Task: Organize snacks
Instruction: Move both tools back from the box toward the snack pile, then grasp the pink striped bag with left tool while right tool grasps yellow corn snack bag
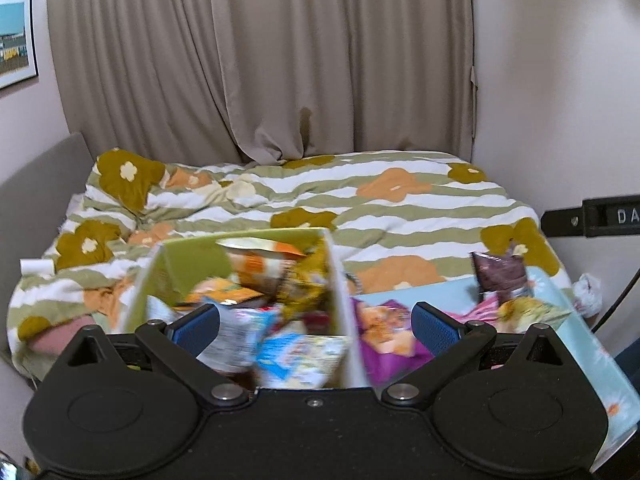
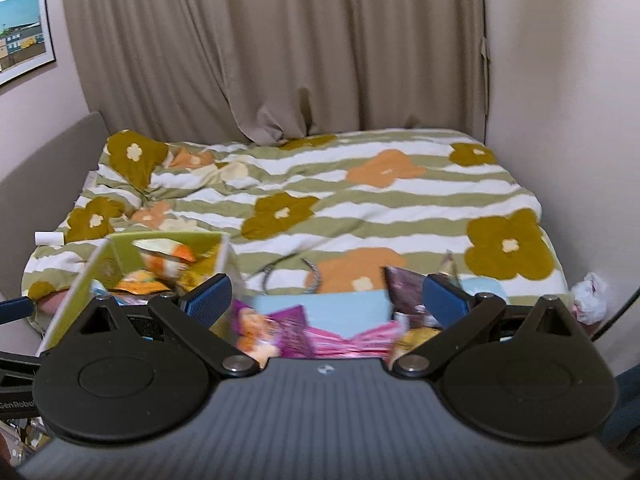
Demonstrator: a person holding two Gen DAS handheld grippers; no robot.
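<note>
A green-lined cardboard box (image 1: 188, 268) (image 2: 100, 268) stands on the bed, filled with several snack packets, an orange-and-white one (image 1: 260, 260) on top. My left gripper (image 1: 316, 326) hovers open over the box's near right wall, nothing between its blue pads (image 1: 196, 328). On a light blue tray (image 1: 580, 344) (image 2: 332, 304) to the right lie a purple packet (image 1: 384, 332) (image 2: 272, 328), a pink packet (image 2: 352, 340), a dark maroon packet (image 1: 500, 276) (image 2: 404, 288) and a yellow packet (image 1: 528, 310). My right gripper (image 2: 326, 300) stands open above the tray, empty.
A floral striped duvet (image 2: 360, 208) covers the bed. Beige curtains (image 2: 280, 48) hang behind, walls on both sides. A grey headboard (image 2: 48, 160) runs along the left. A thin cord (image 2: 288, 268) lies on the duvet. A crumpled white bag (image 2: 588, 296) sits at the bed's right edge.
</note>
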